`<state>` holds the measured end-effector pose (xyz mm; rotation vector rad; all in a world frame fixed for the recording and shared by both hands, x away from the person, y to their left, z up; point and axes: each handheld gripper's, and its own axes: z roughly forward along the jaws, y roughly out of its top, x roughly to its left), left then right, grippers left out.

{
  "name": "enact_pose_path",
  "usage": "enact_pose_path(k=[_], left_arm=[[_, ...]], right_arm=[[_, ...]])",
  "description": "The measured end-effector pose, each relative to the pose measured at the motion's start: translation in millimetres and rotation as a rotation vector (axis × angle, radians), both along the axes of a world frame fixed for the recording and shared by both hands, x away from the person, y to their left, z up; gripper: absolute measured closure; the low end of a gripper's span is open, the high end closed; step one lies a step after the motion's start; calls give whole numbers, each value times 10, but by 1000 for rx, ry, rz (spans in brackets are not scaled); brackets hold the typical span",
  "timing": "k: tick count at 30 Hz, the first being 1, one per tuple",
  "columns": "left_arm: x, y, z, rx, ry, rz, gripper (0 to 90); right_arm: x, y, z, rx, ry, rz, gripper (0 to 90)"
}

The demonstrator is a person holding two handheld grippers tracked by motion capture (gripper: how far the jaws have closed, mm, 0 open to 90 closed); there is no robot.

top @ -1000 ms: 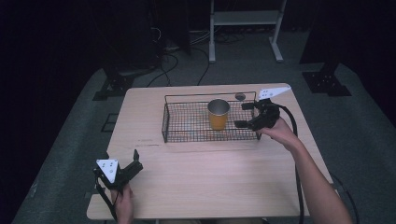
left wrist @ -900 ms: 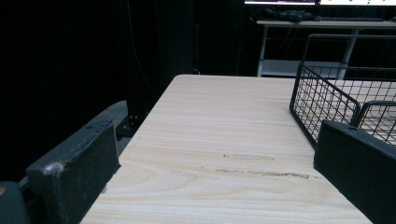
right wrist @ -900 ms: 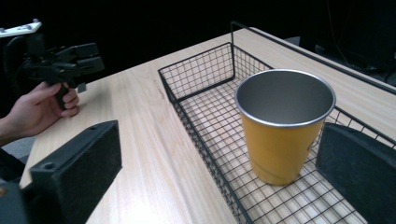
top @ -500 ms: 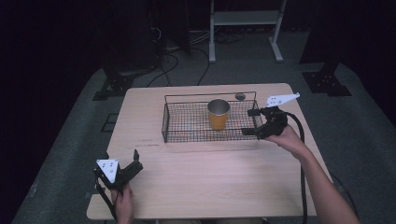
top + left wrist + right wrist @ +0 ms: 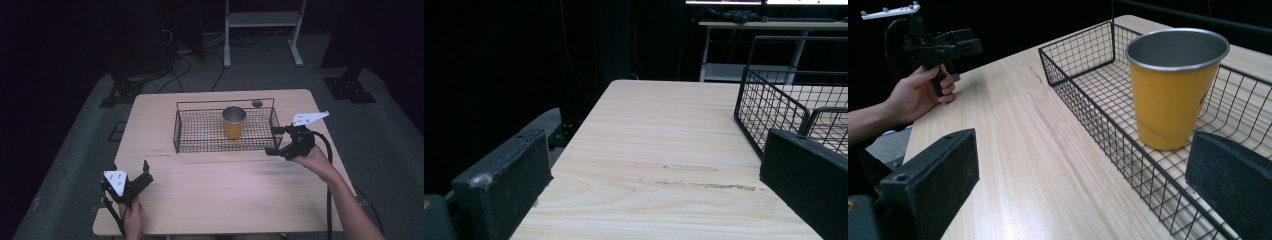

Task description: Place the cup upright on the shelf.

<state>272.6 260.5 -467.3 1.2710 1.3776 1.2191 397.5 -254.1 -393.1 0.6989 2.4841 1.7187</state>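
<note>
A black wire basket (image 5: pixel 200 131) stands on the far middle of the wooden table (image 5: pixel 225 190). Inside it an orange cup (image 5: pixel 233 123) with a metal interior stands upright and empty. My right gripper (image 5: pixel 271 141) is open just outside the basket's right end, jaws pointing left along its near wall. In the right gripper view the cup (image 5: pixel 1168 95) sits behind the mesh wall (image 5: pixel 1083 55), and nothing lies between my open jaws (image 5: pixel 1083 150). My left gripper (image 5: pixel 131 167) is open and empty near the table's front left corner, and the left gripper view shows the basket's corner (image 5: pixel 769 105) ahead on the right.
A small dark round object (image 5: pixel 257 103) lies on the table behind the basket. The table's left edge (image 5: pixel 589 115) drops to a dark floor. Cables and a white stand (image 5: pixel 260 20) are beyond the table. The other hand and gripper (image 5: pixel 943 47) appear far off in the right gripper view.
My right gripper has drawn back from the basket's right rim toward the person and lower, staying open. The left gripper and the cup have not moved.
</note>
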Motion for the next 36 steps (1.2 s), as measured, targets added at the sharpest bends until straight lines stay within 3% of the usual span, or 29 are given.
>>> enact_pose_path(k=[12, 24, 36], left_arm=[[0, -4, 1, 3, 2, 0, 0], [-1, -5, 1, 6, 3, -2, 0], [0, -6, 0, 6, 4, -4, 0]], right_arm=[[-107, -113, -102, 14, 14, -16, 3], [-221, -210, -158, 13, 13, -25, 3], [-352, -290, -229, 41, 0, -40, 3]])
